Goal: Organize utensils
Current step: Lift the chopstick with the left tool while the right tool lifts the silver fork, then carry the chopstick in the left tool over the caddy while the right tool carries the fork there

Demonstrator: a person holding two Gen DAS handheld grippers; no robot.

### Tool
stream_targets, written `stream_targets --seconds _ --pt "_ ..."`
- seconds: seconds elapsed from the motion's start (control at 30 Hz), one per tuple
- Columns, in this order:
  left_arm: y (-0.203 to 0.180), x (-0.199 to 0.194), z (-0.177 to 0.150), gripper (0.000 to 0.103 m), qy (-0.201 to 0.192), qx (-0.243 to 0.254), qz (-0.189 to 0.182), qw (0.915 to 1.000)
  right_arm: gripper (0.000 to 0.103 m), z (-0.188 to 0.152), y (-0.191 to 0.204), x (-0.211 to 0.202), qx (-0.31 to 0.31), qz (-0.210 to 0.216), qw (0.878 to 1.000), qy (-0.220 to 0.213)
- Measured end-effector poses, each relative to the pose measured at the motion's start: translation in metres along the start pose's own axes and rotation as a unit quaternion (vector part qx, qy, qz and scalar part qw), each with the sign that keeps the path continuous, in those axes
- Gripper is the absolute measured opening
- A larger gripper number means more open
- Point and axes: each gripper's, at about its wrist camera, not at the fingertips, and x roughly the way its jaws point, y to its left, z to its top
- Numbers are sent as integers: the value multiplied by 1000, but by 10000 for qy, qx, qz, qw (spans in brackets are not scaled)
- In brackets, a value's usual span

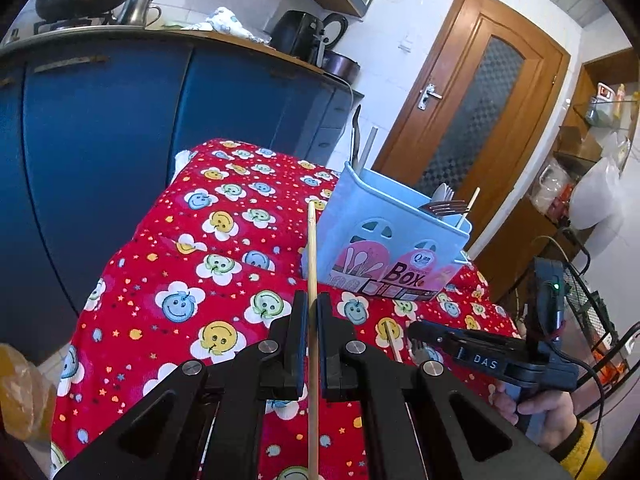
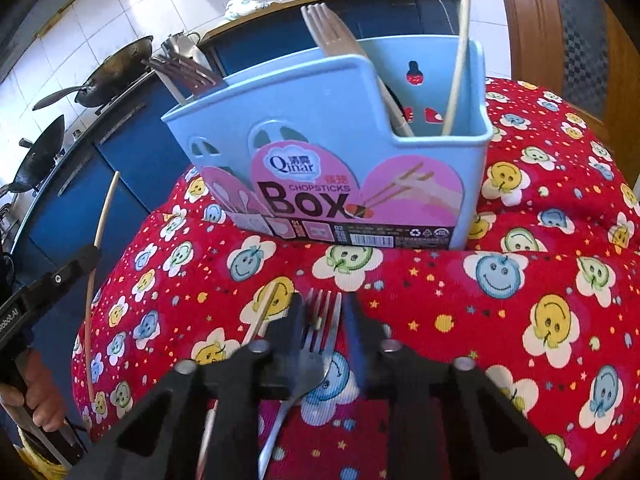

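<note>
Currently: left hand-held gripper (image 1: 312, 312) is clamping a chopstick (image 1: 312, 248); right hand-held gripper (image 2: 322, 316) is closing around a fork (image 2: 316, 344), pad contact unclear; lift it level toward the chopsticks box (image 2: 332, 160).

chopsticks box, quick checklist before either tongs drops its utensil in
1. Left tongs shut on a chopstick: ok.
2. Right tongs around the metal fork: fork sits between the fingers, firm pinch: cannot tell.
3. Chopsticks box upright on the red cloth: ok.
4. Room in the tall compartment, holding one chopstick and a beige fork: ok.
5. Another chopstick lies beside the right tongs on the cloth, still to collect: not ok.
</note>
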Motion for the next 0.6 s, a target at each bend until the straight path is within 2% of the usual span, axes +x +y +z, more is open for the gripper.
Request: stream_targets --seconds 0.17,0.23,0.4,0.6 --pt "-7 -6 1 4 -124 28 -152 9998 3 -2 -4 -11 159 429 9987 -210" --pt "-13 -8 1 4 -178 72 -228 9996 3 -6 -6 -21 237 510 9976 -403" --pt "-27 -10 4 4 -314 158 -363 9987 2 -14 -4 -49 314 494 9938 -947" --pt "-41 -4 18 4 -603 230 -430 9970 2 -17 0 -84 351 225 9859 -1618"
